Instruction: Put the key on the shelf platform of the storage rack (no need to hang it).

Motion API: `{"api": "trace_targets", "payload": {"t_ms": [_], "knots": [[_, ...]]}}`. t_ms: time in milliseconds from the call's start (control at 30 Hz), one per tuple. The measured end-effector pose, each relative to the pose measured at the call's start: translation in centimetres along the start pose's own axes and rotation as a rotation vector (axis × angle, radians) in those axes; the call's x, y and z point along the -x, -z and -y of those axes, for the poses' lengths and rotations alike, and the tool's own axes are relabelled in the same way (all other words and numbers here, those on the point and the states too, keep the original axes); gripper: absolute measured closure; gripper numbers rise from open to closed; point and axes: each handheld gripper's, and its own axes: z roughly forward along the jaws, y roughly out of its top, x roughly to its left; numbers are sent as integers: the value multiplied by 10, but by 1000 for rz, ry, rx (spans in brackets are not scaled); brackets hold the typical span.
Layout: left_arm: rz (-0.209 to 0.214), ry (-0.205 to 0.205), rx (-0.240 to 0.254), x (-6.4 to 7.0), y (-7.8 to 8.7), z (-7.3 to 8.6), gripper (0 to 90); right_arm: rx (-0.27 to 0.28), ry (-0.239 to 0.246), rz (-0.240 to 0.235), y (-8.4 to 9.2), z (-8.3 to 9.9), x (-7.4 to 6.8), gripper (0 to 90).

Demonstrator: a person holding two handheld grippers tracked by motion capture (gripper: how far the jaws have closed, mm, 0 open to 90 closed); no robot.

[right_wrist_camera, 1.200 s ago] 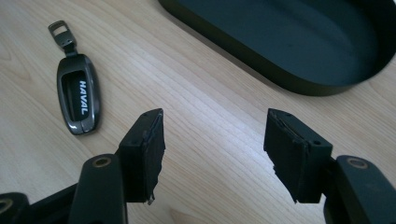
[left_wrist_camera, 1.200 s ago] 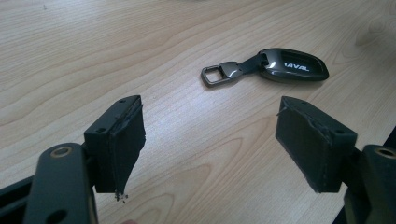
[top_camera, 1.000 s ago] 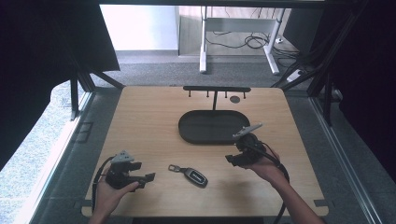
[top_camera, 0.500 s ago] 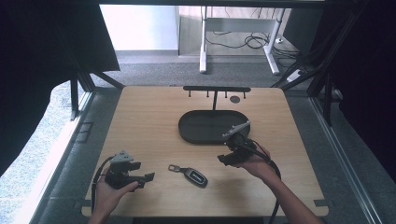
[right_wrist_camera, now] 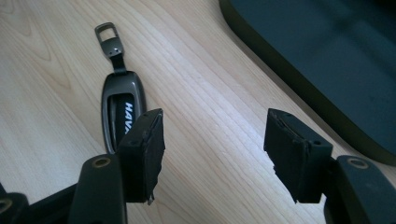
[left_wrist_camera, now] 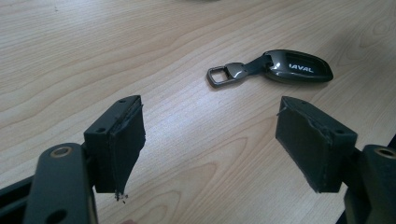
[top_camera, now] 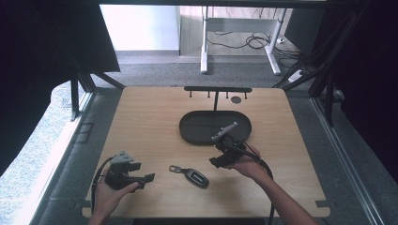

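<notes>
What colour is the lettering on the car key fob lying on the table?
White, on a dark grey-brown car key fob; the left gripper view shows it best.

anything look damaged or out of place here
The black pads look worn: the left hand-held gripper has a frayed pad, torn at its lower edge. The car key lies loose on the table, outside the tray.

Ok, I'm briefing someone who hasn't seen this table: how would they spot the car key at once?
Start at the oval black tray in the middle of the wooden table. Nearer the person, between the left gripper and right gripper, lies the car key: small, dark grey, with white lettering and a metal loop.
</notes>
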Motion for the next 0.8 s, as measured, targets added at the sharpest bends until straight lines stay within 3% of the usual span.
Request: {"api": "trace_targets", "payload": {"t_ms": [800], "knots": [[2,5,6,-2,2,0,243,-53,71,-41,-23,-25,-30,363]]}}
